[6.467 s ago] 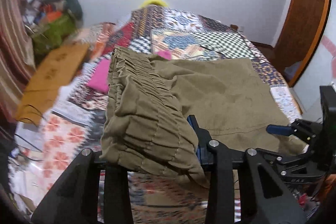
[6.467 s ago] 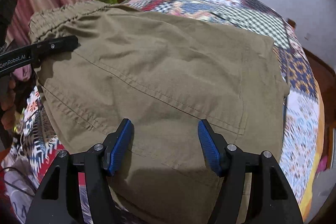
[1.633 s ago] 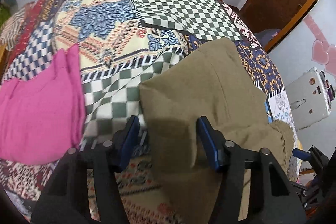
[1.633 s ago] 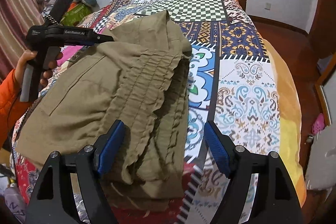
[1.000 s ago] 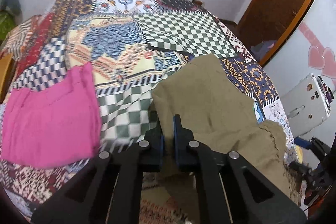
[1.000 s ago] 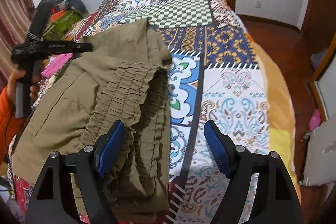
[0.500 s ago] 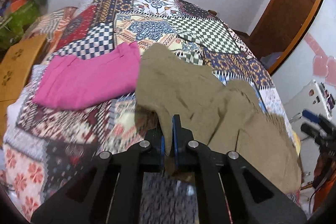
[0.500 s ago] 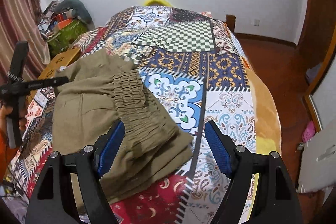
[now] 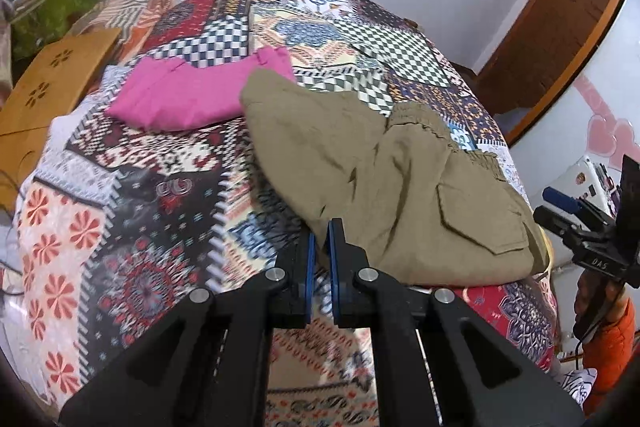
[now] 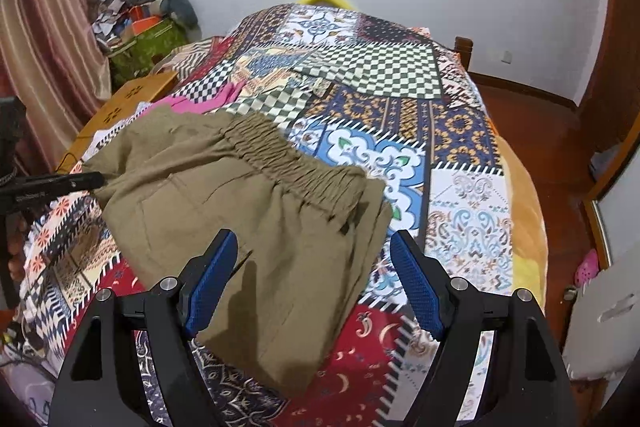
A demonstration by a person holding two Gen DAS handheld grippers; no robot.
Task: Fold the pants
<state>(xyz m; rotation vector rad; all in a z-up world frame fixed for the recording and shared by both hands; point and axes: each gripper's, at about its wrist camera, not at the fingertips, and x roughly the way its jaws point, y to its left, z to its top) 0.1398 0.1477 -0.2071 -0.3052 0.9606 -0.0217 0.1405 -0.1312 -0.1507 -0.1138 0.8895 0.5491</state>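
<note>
Landmark = the olive pants, lying on the patchwork bed cover of the bed. Left of pants, left-wrist view: wooden board at bed edge, w/ green bag behind it by the wall. Pink garment lies folded just left of pants' far corner, touching it. Pants partly folded, elastic waistband running across top layer, flap pocket facing up on the right part. Left gripper sits at pants' near-left edge, fingers pinched nearly together on a fold of the olive cloth, which rises off the cover there. Right gripper is above pants' near-right end, fingers spread wide, nothing pressed btw them; cloth lies below. Right of pants: bare quilt, then orange bed edge, wood floor, brown door. Orange sleeve shows under right gripper in left-wrist view
</note>
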